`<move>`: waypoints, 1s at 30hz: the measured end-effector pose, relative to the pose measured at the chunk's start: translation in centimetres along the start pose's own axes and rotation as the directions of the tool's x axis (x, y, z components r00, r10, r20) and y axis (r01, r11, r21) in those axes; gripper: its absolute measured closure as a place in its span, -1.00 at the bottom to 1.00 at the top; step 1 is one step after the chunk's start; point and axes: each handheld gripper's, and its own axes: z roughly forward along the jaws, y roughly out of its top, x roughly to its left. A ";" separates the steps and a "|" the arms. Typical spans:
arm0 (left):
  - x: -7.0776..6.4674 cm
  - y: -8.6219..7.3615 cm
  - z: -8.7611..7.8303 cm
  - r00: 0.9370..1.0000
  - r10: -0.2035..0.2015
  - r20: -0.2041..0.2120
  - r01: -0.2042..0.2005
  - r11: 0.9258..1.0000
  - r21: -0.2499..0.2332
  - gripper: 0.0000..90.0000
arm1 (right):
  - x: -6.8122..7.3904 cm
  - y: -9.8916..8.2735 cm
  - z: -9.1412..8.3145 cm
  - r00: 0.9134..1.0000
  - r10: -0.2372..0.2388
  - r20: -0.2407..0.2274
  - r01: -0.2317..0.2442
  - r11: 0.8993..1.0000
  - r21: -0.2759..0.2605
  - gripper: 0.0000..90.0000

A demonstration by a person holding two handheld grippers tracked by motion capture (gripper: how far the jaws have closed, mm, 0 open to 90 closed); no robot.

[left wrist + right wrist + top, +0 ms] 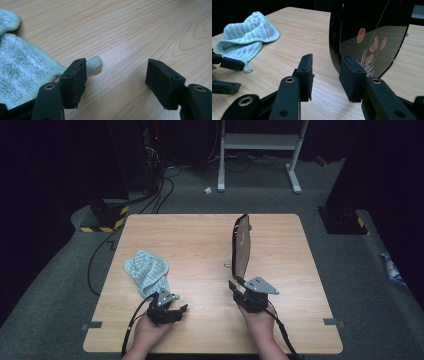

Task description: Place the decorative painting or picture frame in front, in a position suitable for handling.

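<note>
The towel [22, 72] runs off the left gripper view's edge.

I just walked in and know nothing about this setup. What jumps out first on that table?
A glossy black tray painted with orange flowers stands on edge right of the table's middle, its near rim by the right tongs, though whether they grip it is unclear. A crumpled pale green towel lies at the left, and the left tongs sit open at its corner on the light wooden table.
</note>
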 end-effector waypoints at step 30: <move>0.0 0.0 0.0 1.000 0.003 0.002 -0.003 1.000 0.002 -0.26 | 1.8 0.5 1.8 0.998 -0.043 -0.039 0.043 0.999 0.008 0.35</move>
